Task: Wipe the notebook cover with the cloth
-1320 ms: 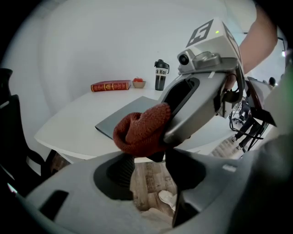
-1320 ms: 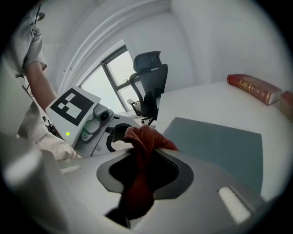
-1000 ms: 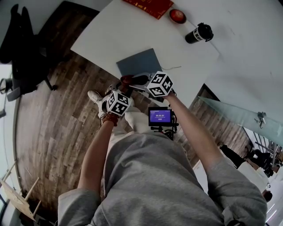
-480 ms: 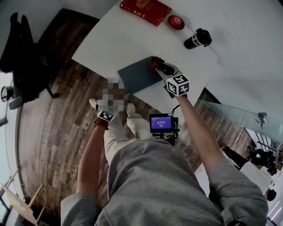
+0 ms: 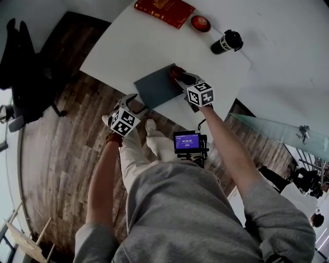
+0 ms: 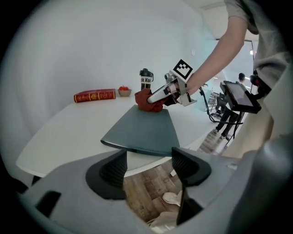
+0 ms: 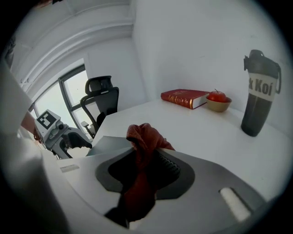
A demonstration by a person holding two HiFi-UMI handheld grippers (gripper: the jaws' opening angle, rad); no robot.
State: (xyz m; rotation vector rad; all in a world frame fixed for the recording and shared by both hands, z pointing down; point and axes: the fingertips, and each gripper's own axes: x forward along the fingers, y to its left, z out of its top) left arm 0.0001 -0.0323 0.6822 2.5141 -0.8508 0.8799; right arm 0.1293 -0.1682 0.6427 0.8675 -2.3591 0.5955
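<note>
A grey-blue notebook point(image 5: 156, 86) lies closed at the white table's near edge, its corner jutting past the edge point(image 6: 144, 130). My right gripper point(image 5: 180, 77) is shut on a bunched red cloth point(image 5: 177, 71) and holds it at the notebook's far right corner, where it seems to touch the cover point(image 6: 147, 100). The right gripper view shows the cloth point(image 7: 142, 137) pinched between the jaws point(image 7: 144, 169). My left gripper point(image 5: 132, 100) hangs off the table edge over the floor, short of the notebook. Its jaws point(image 6: 149, 164) have just been opening and hold nothing.
At the table's far side are a red book point(image 5: 164, 10), a small bowl with a red fruit point(image 5: 200, 23) and a black bottle point(image 5: 225, 41). A black office chair point(image 5: 25, 67) stands on the wooden floor at left. A small screen device point(image 5: 187, 141) hangs at my chest.
The right gripper carried the red cloth from beside the left gripper at the table edge onto the notebook's far corner. The left gripper drew back left, off the table.
</note>
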